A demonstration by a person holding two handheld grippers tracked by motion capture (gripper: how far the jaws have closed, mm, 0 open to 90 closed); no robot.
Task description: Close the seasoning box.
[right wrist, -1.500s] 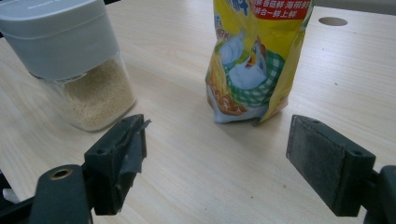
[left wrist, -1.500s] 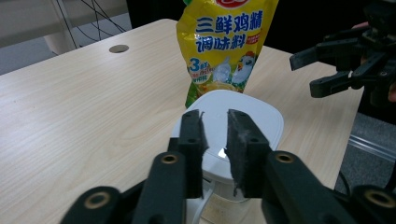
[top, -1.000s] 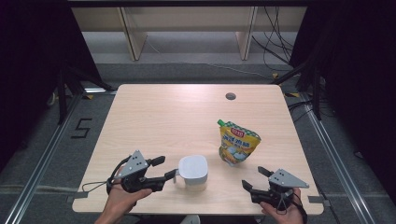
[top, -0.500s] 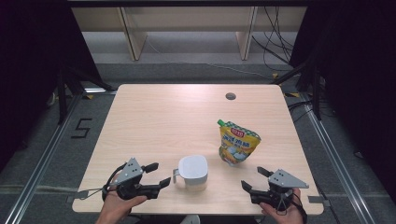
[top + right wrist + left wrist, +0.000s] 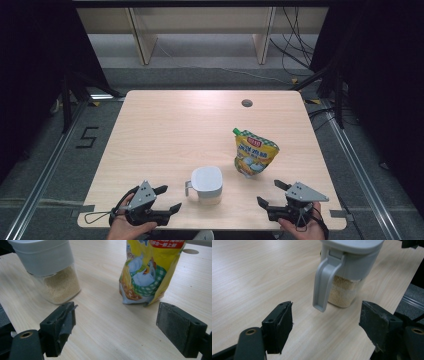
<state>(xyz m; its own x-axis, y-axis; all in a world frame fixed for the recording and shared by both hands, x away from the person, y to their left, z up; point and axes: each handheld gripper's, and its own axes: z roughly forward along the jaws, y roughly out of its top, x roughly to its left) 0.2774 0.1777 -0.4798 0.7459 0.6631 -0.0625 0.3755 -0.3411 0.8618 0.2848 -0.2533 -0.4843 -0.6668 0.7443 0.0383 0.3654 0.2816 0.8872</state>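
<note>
Wooden table (image 5: 170,130). The lidded container (image 5: 206,183) stands upright near the front edge, centre; grey lid, clear lower body, roughly half full of pale granules. Its handle (image 5: 323,282) faces the left gripper (image 5: 166,199). The yellow spout pouch (image 5: 255,153) stands just beside it, to its right and farther back, not touching.

Left gripper: jaws spread wide, empty, aimed at the handle, apart from it. Right gripper (image 5: 268,193): jaws spread, empty, facing the gap between container and pouch.

Handling estimate: container rigid plastic, moderate weight, smooth and likely slippery; the handle is the best grip. Pouch soft, will dent; grip high near the green cap (image 5: 235,131).
</note>
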